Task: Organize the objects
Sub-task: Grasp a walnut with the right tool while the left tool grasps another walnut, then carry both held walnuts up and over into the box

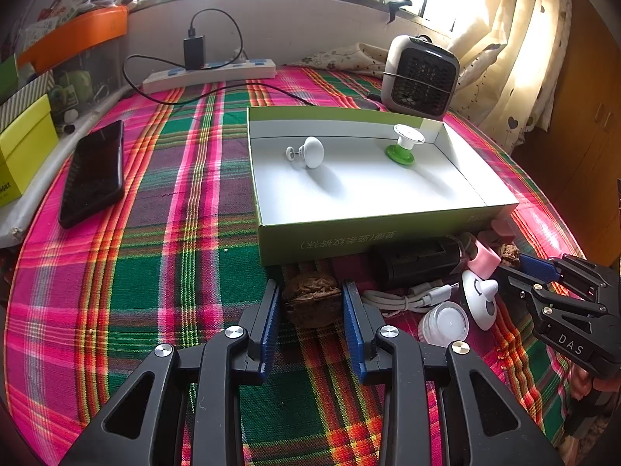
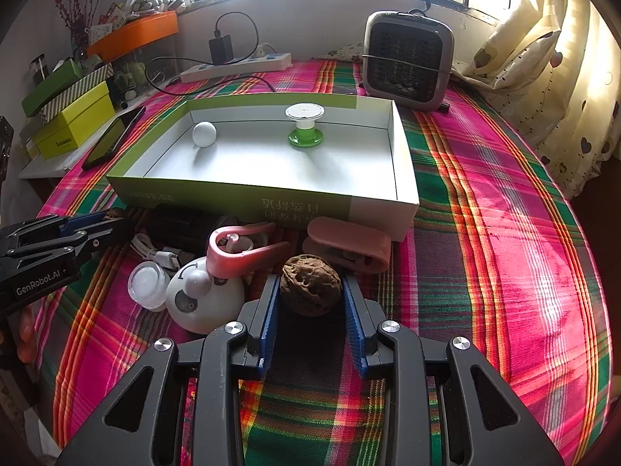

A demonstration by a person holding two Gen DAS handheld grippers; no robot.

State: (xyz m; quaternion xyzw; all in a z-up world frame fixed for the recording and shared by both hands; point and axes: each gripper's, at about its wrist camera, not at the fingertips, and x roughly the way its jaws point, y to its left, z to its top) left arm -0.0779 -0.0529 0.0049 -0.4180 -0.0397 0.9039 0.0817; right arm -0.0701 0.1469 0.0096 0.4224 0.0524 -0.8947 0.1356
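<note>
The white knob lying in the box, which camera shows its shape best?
The left wrist view: there the white knob lies side-on in the box, showing its round head, thin stem and small end disc. The right wrist view shows only a plain white ball.

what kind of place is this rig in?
Probably a home room, not a lab: a table under a plaid cloth by a barred window, heart-print curtains, a small heater and a power strip along the wall.

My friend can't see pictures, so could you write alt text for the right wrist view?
The right gripper grips a walnut on a plaid tablecloth. Behind it, an open green box holds a white knob and a green-based spool.
</note>
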